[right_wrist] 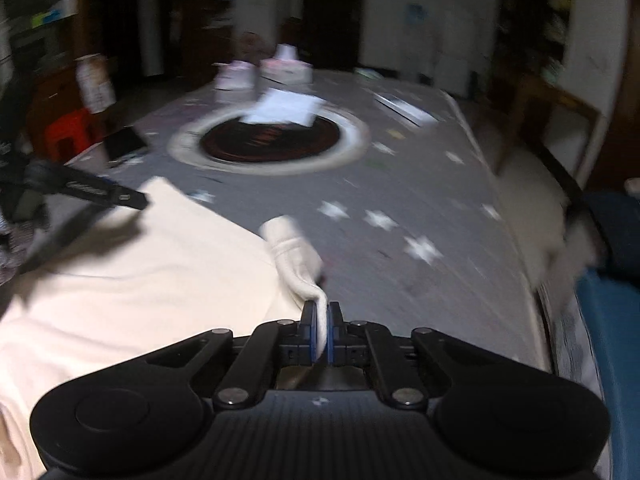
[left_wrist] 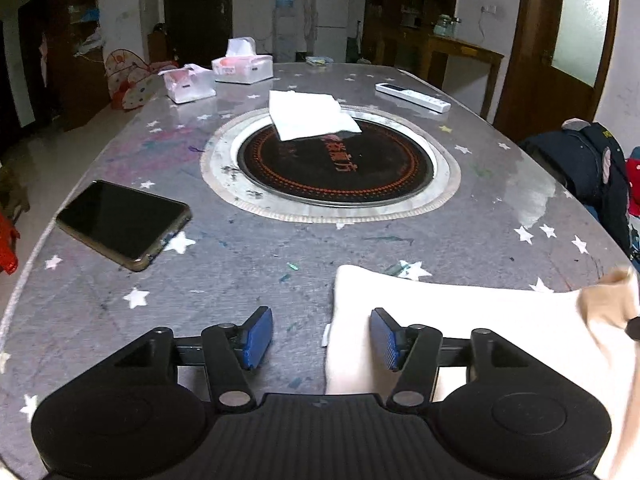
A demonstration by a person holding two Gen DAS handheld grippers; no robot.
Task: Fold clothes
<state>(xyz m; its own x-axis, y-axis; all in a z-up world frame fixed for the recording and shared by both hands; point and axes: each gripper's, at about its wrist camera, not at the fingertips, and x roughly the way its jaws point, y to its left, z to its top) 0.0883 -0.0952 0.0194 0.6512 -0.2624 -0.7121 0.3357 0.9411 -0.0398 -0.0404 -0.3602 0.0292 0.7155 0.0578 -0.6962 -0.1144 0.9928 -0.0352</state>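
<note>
A cream garment (left_wrist: 460, 320) lies on the near part of the grey star-patterned table (left_wrist: 248, 264). My left gripper (left_wrist: 320, 338) is open and empty, low over the garment's left edge, with its right pad above the cloth. In the blurred right wrist view, my right gripper (right_wrist: 320, 334) is shut on a cream sleeve (right_wrist: 298, 260) of the garment (right_wrist: 132, 272), lifted off the table (right_wrist: 400, 200). The left gripper (right_wrist: 80, 188) shows at the left there.
A black phone (left_wrist: 124, 224) lies at the left. A round black hotplate (left_wrist: 332, 162) sits mid-table with a white folded cloth (left_wrist: 310, 114) on its far rim. Two tissue boxes (left_wrist: 242, 64) and a white remote (left_wrist: 412, 97) lie beyond. Dark clothing (left_wrist: 588, 168) hangs at the right.
</note>
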